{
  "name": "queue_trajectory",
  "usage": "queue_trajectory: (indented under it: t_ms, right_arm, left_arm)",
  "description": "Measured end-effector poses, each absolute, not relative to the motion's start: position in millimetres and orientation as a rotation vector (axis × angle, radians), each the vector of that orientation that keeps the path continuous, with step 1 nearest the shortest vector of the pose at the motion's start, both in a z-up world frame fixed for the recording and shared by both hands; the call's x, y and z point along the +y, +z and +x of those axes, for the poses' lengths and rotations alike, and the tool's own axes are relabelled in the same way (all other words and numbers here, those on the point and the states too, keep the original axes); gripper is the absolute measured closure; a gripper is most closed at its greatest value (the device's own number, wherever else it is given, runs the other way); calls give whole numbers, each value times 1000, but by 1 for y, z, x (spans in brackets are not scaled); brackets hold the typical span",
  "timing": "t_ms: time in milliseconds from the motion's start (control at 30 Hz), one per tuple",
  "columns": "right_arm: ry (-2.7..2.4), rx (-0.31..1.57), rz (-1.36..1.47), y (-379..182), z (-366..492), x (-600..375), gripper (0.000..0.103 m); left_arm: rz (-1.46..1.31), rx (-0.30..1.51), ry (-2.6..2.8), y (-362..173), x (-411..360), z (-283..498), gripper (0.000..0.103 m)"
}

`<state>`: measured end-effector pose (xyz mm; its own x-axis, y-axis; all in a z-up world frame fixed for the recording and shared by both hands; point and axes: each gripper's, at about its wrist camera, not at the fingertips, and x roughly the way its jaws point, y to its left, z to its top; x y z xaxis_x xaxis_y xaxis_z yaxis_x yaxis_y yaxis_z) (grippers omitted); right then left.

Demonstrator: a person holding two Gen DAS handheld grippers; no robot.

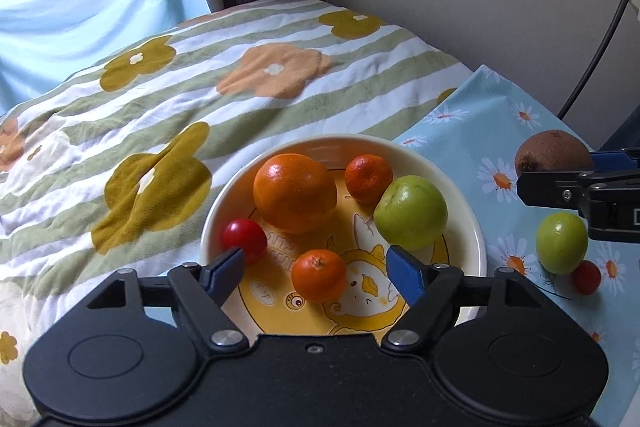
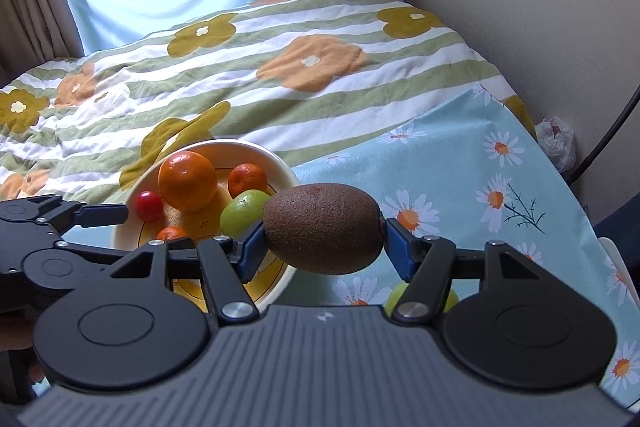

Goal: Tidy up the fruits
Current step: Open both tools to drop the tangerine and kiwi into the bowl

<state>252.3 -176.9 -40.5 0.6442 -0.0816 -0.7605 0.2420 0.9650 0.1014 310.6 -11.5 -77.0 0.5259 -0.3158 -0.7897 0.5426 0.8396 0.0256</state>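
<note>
A cream bowl point(image 1: 476, 227) with a yellow cartoon print holds a cherry tomato point(image 1: 245, 240), a large orange point(image 1: 295, 192), two small mandarins and a green fruit point(image 1: 411, 211); the left gripper point(image 1: 318, 271) hangs over it, jaws apart around one mandarin point(image 1: 318, 275) without touching it. The right-wrist view shows the right gripper point(image 2: 323, 241) clamped on a fuzzy brown kiwi point(image 2: 323, 228) above the daisy-print cloth point(image 2: 460, 163). Only the left-wrist view shows a second green fruit point(image 1: 561, 242) and a tomato point(image 1: 586, 277) clearly on that cloth.

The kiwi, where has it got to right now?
The kiwi is clamped in the right gripper, in the air just right of the bowl. In the left wrist view it shows at the far right, above a green fruit on the daisy cloth.
</note>
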Motion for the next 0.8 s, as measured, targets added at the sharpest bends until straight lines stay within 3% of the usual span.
queue_trajectory:
  t_ms: [300, 800]
  right_arm:
    - [-103, 866, 177, -37, 254, -167, 25]
    - [84, 949, 91, -68, 275, -122, 25]
  left_arm:
    - [205, 833, -416, -47, 23, 286, 22]
    - [113, 842, -259, -41, 69, 259, 20]
